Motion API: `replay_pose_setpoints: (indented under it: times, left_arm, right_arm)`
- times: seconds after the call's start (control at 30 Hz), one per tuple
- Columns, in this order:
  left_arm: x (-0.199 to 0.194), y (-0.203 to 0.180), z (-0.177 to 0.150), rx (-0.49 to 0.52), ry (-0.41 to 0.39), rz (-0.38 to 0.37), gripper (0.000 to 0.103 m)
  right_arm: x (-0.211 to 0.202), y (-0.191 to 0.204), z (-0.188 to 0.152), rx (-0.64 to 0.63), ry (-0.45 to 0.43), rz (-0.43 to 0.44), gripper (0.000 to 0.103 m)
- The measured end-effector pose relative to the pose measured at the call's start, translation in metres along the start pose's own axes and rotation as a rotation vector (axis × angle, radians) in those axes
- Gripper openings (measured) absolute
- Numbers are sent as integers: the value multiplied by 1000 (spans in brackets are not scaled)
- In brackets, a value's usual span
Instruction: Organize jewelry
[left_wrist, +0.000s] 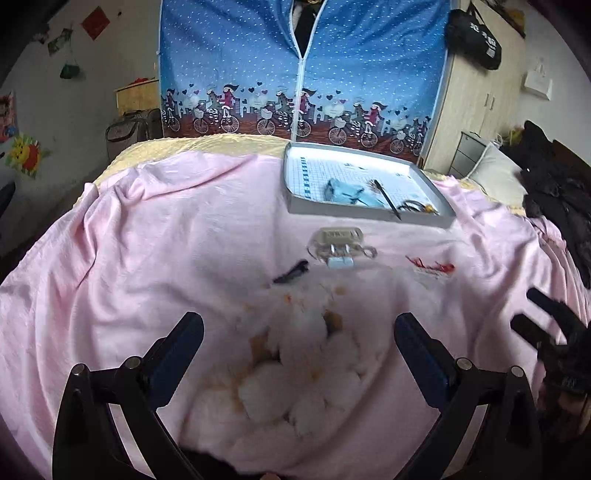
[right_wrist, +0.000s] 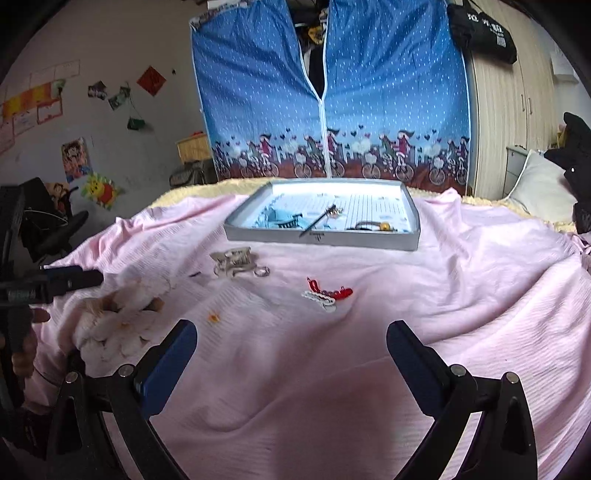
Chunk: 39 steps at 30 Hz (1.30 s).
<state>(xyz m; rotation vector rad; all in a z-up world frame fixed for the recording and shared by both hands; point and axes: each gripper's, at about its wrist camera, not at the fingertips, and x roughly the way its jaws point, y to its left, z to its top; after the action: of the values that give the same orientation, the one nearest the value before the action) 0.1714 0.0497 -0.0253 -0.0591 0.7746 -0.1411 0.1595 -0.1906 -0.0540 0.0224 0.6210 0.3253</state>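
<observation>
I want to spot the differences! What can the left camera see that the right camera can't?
Only the left camera shows the small black hair clip clearly. Only the right camera shows the wall posters and the left hand-held gripper from outside, over the fluffy white flower piece. Both show the grey tray, the beige claw clip, the red and white clips and the pink blanket.

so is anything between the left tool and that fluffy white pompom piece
Nothing visible. The left tool hangs open right over the white pompom piece on the pink blanket, with only open space between them. The dark hair clip and beige claw clip lie farther on, toward the tray.
</observation>
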Motion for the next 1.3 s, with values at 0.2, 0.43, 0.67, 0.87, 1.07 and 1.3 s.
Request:
replay_pose_setpoints:
  times: [0.2,0.43,0.67,0.87,1.07,1.3]
  left_arm:
    - [35,17,26,-13,41,4,101]
    - [70,34,43,-12,51,18,100]
    - [111,32,45,86,98,59,66]
    - [127,25,33,150,122,19,37]
    - [140,22,28,182,180,-11,14]
    - [149,26,30,168,242,-66,13]
  right_arm:
    - [28,-11,7,-3,57,10,103]
    - [68,-37,19,53,100,71,103]
    - [98,-67,20,195,145,160,79]
    - [113,-68,22,167,172,179,52]
    - [126,-67,19,166,222,179,45]
    - [133,-63,15,146,252,185,45]
